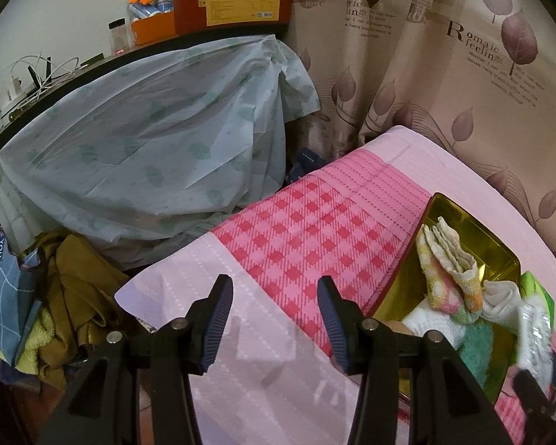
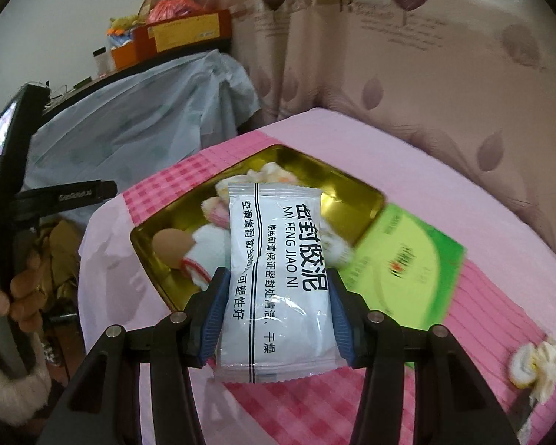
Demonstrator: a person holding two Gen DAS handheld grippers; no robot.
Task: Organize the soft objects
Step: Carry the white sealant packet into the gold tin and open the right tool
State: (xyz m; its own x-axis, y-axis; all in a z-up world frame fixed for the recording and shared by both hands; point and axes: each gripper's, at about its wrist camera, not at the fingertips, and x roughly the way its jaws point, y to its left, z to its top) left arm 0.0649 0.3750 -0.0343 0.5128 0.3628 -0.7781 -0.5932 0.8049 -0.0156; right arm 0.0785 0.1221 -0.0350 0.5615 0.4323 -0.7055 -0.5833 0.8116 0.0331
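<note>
The right tool (image 2: 274, 296) grips a white packet (image 2: 278, 270) by its two long edges, holding it lengthwise just above the near part of the gold tin (image 2: 356, 185). The tin sits on the pink surface (image 2: 407, 155) and holds several soft things: a folded pastel cloth (image 1: 448, 270), white cloths (image 1: 498, 302), a teal one (image 1: 474, 356). A green box (image 2: 407, 259) lies right beside the tin, and a crumpled cream cloth (image 2: 537, 367) lies on its own, well apart on the checked strip.

The left tool (image 1: 276, 319) stands open and empty over the surface beside the tin. In the right wrist view a hand (image 2: 22, 296) grips its handle at the far left.
</note>
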